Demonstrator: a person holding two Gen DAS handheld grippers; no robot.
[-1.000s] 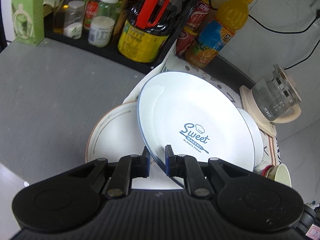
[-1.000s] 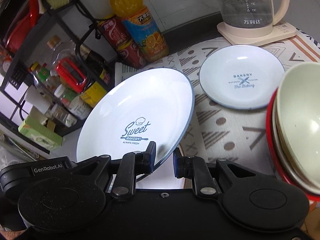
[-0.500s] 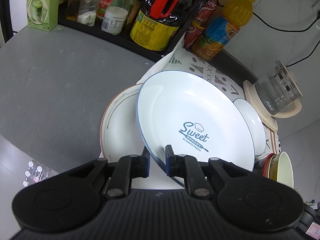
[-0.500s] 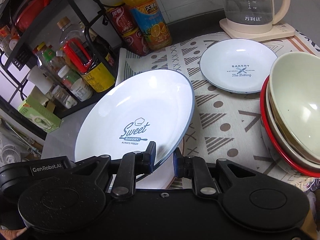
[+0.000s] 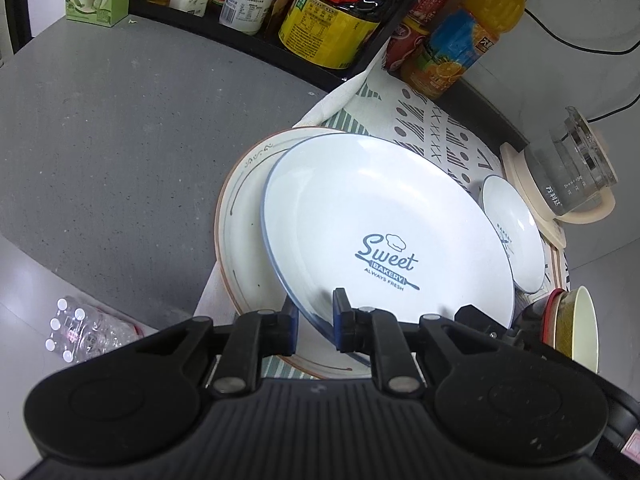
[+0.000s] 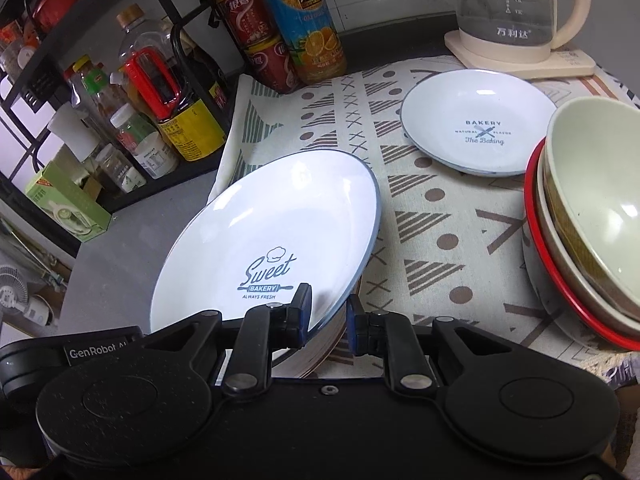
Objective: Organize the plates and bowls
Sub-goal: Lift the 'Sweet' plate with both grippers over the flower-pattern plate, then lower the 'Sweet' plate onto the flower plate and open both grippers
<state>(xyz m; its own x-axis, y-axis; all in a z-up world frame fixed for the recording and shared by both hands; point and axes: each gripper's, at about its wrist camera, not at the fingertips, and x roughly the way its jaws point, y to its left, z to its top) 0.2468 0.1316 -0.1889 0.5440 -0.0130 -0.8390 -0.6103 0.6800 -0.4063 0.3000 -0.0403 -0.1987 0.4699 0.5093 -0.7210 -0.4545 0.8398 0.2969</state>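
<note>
Both grippers, left gripper (image 5: pixel 315 322) and right gripper (image 6: pixel 327 318), pinch the Sweet Bakery plate (image 5: pixel 384 224) rim above the brown-rimmed plate (image 5: pixel 240 236); stacking underway; next, lower level and release.

Dim, soft light — fisheye-warped edges

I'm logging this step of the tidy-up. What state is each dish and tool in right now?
Sweet Bakery plate: tilted, held by its rim above the brown-rimmed plate.
Brown-rimmed plate: flat on the cloth.
Small Bakery plate: flat on the cloth, apart.
Bowls: nested in a stack.
Kettle: upright on its base.
Left tool: shut on the plate's rim.
Right tool: shut on the same rim.
</note>
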